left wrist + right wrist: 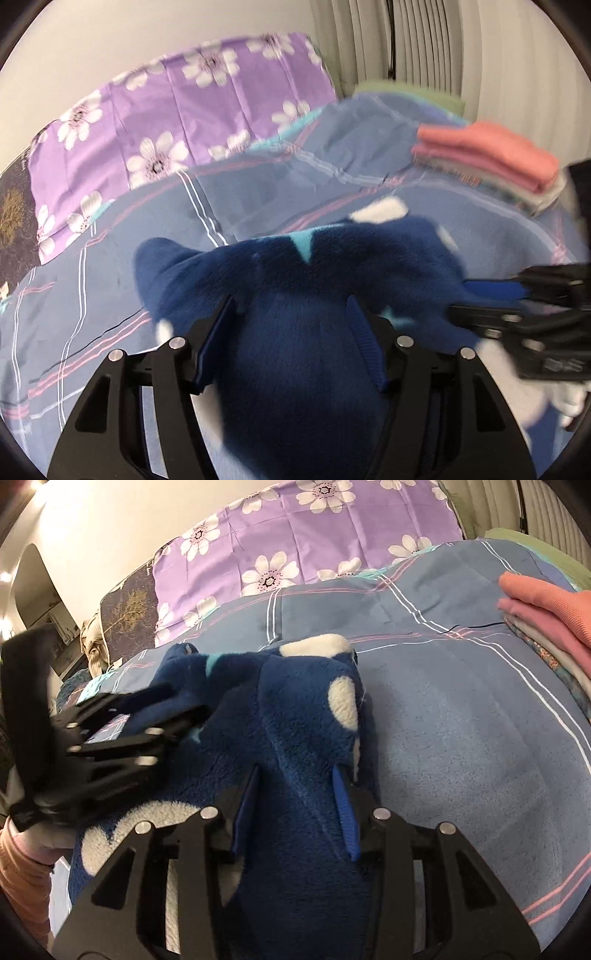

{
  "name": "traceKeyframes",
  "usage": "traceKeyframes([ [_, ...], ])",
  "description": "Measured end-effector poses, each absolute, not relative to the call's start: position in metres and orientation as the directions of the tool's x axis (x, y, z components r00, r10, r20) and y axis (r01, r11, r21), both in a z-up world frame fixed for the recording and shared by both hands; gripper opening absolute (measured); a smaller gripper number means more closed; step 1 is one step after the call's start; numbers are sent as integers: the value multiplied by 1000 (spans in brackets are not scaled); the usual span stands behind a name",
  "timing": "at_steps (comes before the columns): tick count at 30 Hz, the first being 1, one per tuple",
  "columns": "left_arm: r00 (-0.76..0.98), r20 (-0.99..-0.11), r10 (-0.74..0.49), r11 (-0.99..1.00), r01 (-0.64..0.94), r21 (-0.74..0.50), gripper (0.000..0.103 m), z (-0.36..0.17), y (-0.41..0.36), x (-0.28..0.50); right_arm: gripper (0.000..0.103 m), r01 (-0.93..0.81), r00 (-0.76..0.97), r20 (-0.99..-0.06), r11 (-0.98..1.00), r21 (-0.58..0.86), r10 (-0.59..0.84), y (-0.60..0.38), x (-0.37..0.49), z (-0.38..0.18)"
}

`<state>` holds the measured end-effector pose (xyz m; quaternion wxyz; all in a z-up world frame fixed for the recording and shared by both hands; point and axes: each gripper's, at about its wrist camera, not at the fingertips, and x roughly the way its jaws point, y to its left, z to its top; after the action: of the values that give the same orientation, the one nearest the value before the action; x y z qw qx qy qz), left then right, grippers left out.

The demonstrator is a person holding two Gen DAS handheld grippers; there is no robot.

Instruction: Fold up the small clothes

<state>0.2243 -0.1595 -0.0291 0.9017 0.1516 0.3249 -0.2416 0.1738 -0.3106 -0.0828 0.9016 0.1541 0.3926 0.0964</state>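
A dark blue fleece garment with white and light-blue patches lies bunched on the blue striped bed cover. My left gripper has a thick fold of the fleece between its blue pads and is closed on it. My right gripper likewise pinches a raised ridge of the same fleece. The right gripper shows at the right edge of the left wrist view. The left gripper shows at the left of the right wrist view. The left view is motion-blurred.
A stack of folded clothes, pink on top, sits on the bed cover at the right; it also shows in the right wrist view. A purple flowered pillow lies at the head. Vertical blinds hang behind.
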Motion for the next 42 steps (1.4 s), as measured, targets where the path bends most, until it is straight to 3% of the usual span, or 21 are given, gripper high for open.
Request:
traceKeyframes([
  [5,725,-567,-390,828,546,127,71,-2,-122,141,40,-64,681,-654,916,396,330,-317,171,-85],
  [7,716,-560,-418,807,576,133,79,-2,-112,93,40,-67,685,-651,918,391,327,-316,168,-83],
  [12,700,-571,-429,786,601,145,85,-18,-110,12,40,-65,694,-648,924,378,314,-314,165,-83],
  [17,722,-625,-296,820,528,222,85,-55,-149,12,41,-58,706,-648,936,348,285,-309,161,-81],
  [25,817,-577,-4,849,308,430,86,-79,-147,42,41,-70,724,-626,934,350,288,-311,157,-83],
  [30,802,-597,-11,852,320,414,85,-80,-130,35,41,-79,729,-620,935,346,291,-310,156,-82],
  [33,799,-600,-22,842,339,420,80,-76,-133,28,41,-82,725,-621,933,351,297,-311,156,-82],
  [35,755,-648,-102,860,394,324,72,-67,-125,28,41,-80,725,-622,934,349,295,-311,157,-81],
  [38,655,-709,-262,864,486,131,47,-38,-111,13,42,-72,728,-622,935,348,288,-310,157,-81],
  [40,656,-664,-360,840,537,75,43,-10,-111,3,42,-70,730,-620,935,349,286,-309,156,-81],
  [42,719,-584,-377,819,553,152,43,15,-120,-1,42,-66,733,-621,938,340,277,-308,155,-80],
])
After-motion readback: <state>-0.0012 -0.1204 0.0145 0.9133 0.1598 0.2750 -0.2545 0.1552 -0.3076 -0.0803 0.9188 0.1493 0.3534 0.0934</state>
